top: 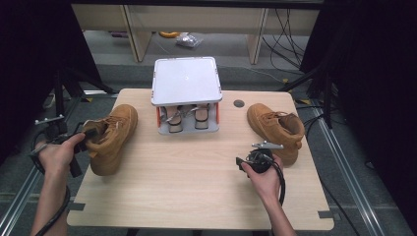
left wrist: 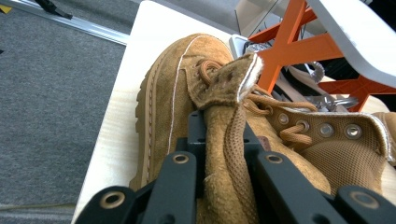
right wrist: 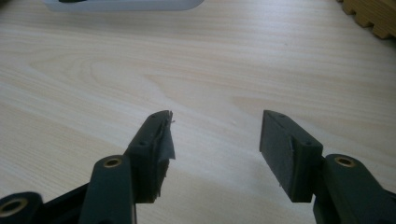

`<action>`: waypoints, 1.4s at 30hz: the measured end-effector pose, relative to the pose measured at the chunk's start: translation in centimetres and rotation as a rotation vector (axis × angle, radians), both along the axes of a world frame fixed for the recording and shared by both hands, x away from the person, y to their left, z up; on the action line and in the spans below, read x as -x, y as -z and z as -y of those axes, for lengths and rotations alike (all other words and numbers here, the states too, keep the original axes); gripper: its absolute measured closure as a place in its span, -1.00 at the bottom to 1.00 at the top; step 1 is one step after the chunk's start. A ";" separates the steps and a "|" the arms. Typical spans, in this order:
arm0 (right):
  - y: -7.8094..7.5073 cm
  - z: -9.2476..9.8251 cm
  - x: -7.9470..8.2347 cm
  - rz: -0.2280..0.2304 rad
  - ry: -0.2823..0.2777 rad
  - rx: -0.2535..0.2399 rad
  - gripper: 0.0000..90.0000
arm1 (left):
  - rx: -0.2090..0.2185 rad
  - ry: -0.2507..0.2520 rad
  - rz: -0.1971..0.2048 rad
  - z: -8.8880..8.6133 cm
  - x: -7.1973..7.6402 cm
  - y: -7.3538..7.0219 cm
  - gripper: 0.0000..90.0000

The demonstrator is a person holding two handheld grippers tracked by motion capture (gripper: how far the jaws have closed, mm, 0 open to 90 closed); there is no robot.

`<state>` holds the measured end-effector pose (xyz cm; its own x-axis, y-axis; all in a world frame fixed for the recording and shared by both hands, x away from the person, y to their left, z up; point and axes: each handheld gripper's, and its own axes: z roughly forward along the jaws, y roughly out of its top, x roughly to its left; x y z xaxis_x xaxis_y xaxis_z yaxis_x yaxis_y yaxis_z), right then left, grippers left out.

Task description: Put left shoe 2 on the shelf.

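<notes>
Left hand-held gripper (top: 87, 136) at the near-left edge of the bench (top: 196, 196), jaws clamped on the tongue (left wrist: 224, 140) of the left boot (top: 112, 137). In the left gripper view, tongue and one flat lace (left wrist: 236, 154) pinched upright between the black jaws, tongue tip folded over just beyond them. Boot tan suede, sole on the bench, toe pointing away from the person and slightly right, collar end nearest the gripping hand.

Right hand-held gripper (top: 254, 158) near the right-centre of the bench, jaws wide apart, nothing between them. In the right gripper view, bare wood grain under and between the jaws; torn pad lining on the left-hand jaw. Right boot (top: 276, 130) just beyond and to the right of this gripper, apart from it, toe pointing away and left; a corner of its lugged sole (right wrist: 369, 14) at the top right of the right gripper view.

Farther back, centre: white-topped rack (top: 186, 78) with orange struts (left wrist: 299, 46), a pair of shoes (top: 186, 117) on its lower shelf, between the two boots.
</notes>
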<state>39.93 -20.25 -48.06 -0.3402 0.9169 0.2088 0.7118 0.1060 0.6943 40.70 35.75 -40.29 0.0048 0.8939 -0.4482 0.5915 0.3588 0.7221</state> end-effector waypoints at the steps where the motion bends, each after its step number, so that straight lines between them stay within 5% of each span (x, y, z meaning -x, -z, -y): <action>1: 0.1 0.1 0.0 0.000 -0.007 0.016 -0.01 | -0.004 0.008 0.000 0.0 -0.1 -0.1 0.82; 16: 0.4 0.2 0.6 0.002 0.009 -0.022 -0.01 | 0.031 0.005 0.045 0.8 -1.1 -1.3 0.81; 17: 0.4 0.4 0.6 0.014 -0.009 0.008 -0.01 | 0.037 -0.001 0.046 0.9 -1.2 -1.4 0.82; 42: 0.7 0.5 0.7 0.005 -0.004 0.005 -0.01 | 0.062 0.004 0.103 1.3 -2.3 -2.8 0.82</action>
<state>39.21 -20.71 -48.76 -0.3448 0.9166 0.2022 0.7079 0.1125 0.6973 43.02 34.49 -37.53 0.0570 0.8646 -0.4993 0.5169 0.4023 0.7556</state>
